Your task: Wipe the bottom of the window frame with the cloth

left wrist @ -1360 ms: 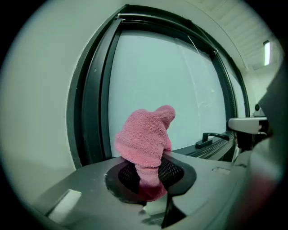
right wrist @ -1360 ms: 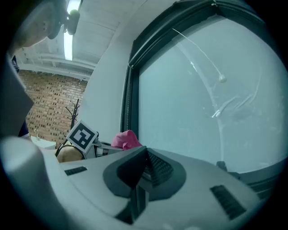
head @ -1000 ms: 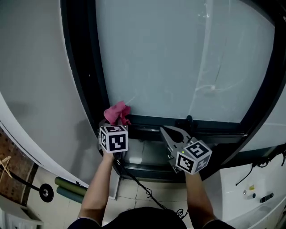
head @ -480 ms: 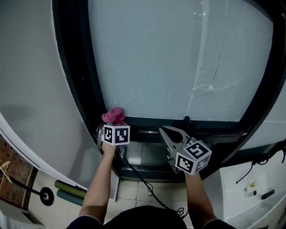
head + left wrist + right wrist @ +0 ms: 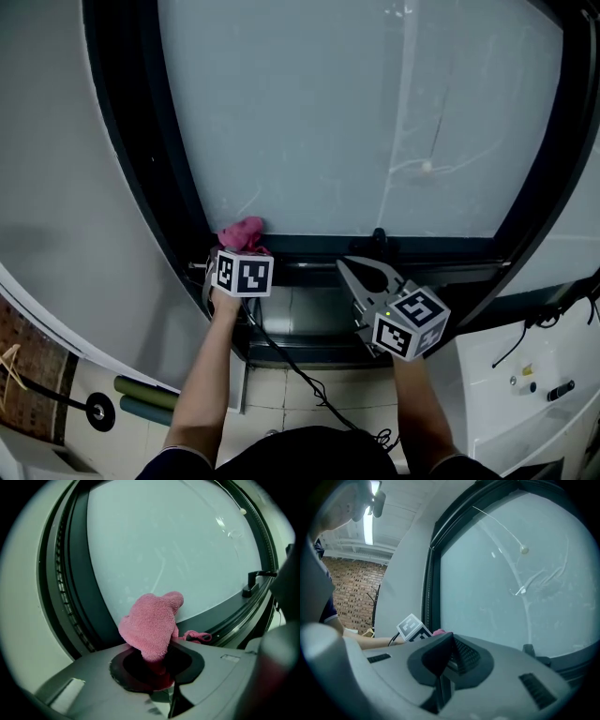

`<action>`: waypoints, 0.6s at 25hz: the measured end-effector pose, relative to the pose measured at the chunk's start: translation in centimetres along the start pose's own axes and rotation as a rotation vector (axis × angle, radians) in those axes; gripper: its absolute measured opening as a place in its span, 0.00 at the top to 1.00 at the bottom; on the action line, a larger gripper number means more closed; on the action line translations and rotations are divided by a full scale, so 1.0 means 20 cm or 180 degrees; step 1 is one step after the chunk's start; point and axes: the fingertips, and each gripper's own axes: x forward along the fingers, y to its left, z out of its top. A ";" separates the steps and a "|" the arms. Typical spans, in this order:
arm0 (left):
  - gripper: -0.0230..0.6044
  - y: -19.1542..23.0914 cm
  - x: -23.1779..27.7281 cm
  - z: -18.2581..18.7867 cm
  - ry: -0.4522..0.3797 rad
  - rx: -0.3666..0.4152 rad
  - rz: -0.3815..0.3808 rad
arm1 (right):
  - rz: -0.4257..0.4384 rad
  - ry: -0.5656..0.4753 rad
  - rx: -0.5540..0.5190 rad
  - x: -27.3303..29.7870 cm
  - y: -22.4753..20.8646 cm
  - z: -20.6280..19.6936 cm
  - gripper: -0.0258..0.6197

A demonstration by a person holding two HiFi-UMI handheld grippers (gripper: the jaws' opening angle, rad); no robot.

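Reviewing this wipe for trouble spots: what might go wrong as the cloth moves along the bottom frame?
The left gripper pinches only one end of the pink cloth; the bunched rest may slip or skim the bottom frame rail. A black handle stands on that rail in the sweep's path, and the cloth's loose loop could snag there.

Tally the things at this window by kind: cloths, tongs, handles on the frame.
cloth: 1
tongs: 2, left tongs and right tongs
handle: 1
Total: 4
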 end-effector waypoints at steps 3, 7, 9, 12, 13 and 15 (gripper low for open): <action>0.84 -0.13 -0.02 0.04 -0.0013 0.0091 -0.0147 | -0.0072 0.0002 0.0011 -0.06 -0.04 0.00 0.96; 0.84 -0.33 -0.04 0.10 -0.0033 0.0236 -0.0384 | -0.0212 0.0012 0.0030 -0.15 -0.11 -0.01 0.96; 0.83 -0.44 -0.05 0.14 -0.0050 0.0287 -0.0541 | -0.0289 0.0009 0.0027 -0.21 -0.15 -0.01 0.96; 0.83 -0.62 -0.07 0.20 -0.0078 0.0313 -0.0808 | -0.0415 -0.0003 0.0027 -0.30 -0.22 -0.01 0.96; 0.83 -0.67 -0.08 0.21 -0.0087 0.0320 -0.0897 | -0.0457 -0.0008 0.0029 -0.32 -0.24 -0.01 0.96; 0.83 -0.78 -0.10 0.25 -0.0106 0.0342 -0.1061 | -0.0535 -0.0021 0.0030 -0.38 -0.28 0.00 0.96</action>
